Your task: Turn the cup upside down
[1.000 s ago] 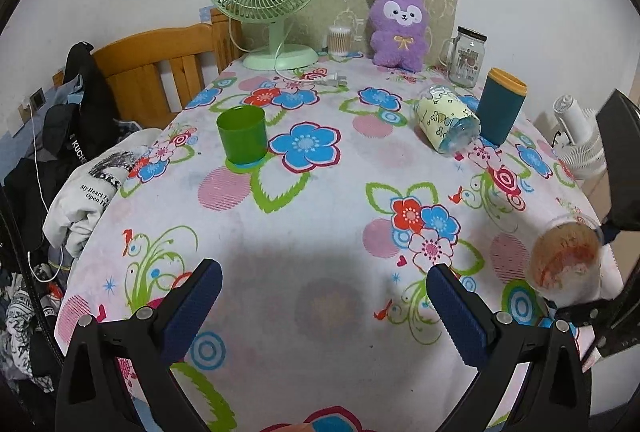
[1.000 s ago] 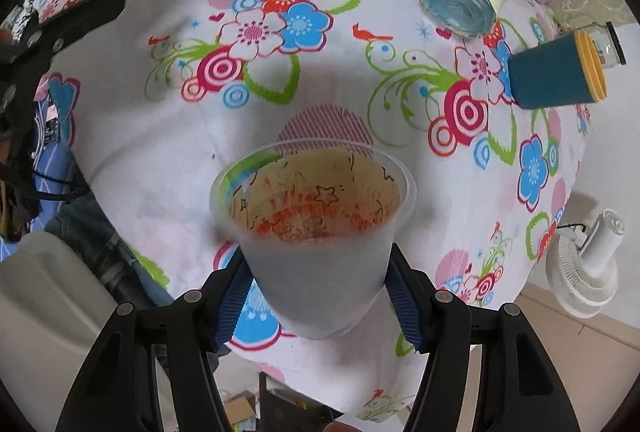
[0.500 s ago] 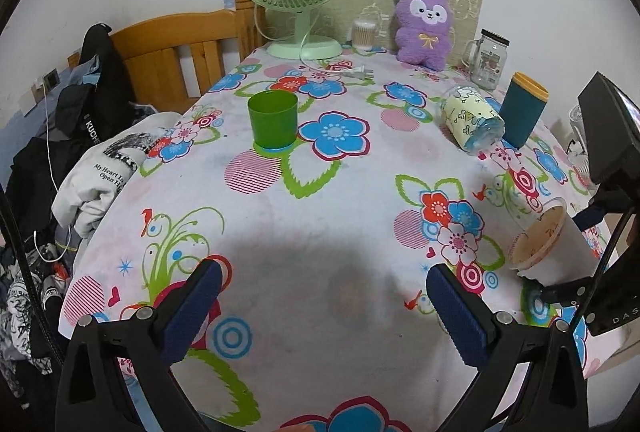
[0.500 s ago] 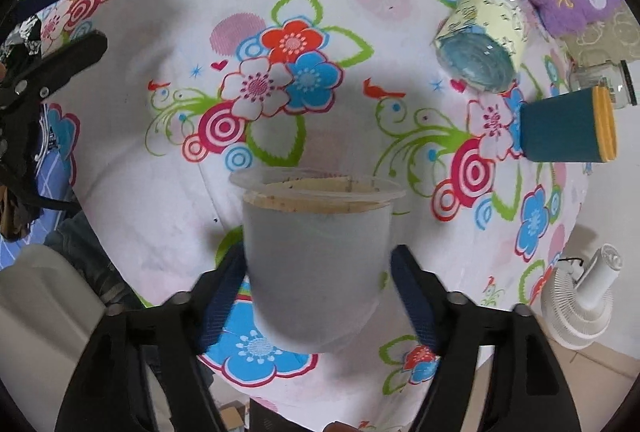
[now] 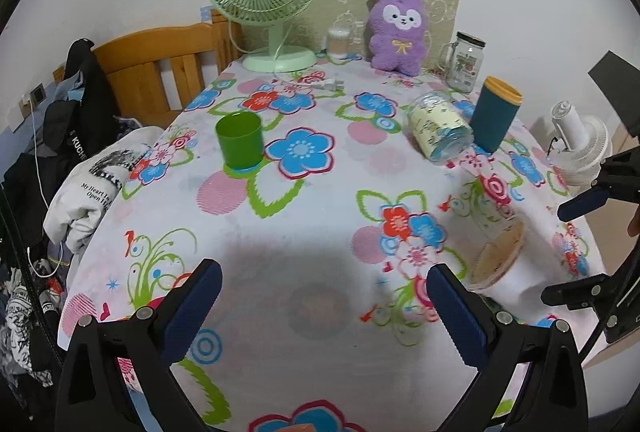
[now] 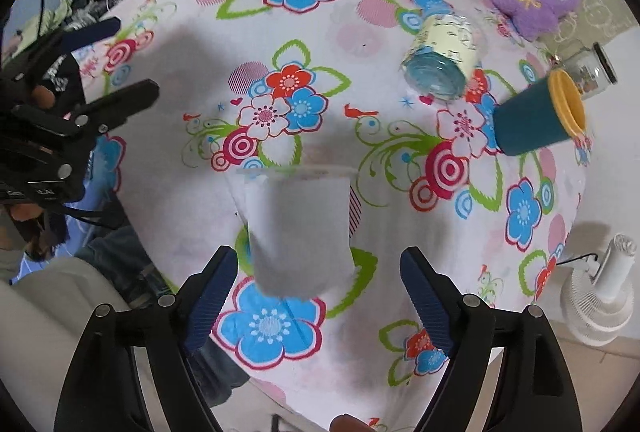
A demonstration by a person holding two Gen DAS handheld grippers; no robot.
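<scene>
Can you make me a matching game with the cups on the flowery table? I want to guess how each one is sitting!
Things:
1. green cup
2. frosted plastic cup
3. yellow patterned jar
4. teal cup

States:
A. lying on its side, its blue end toward the camera
B. standing upright, open end up
C. rim tipped down toward the tablecloth, between open blue fingers
D. has a yellow rim

Pairs: 1-B, 2-C, 3-A, 4-D

Frosted cup (image 6: 298,228) is motion-blurred; contact unclear.
</scene>
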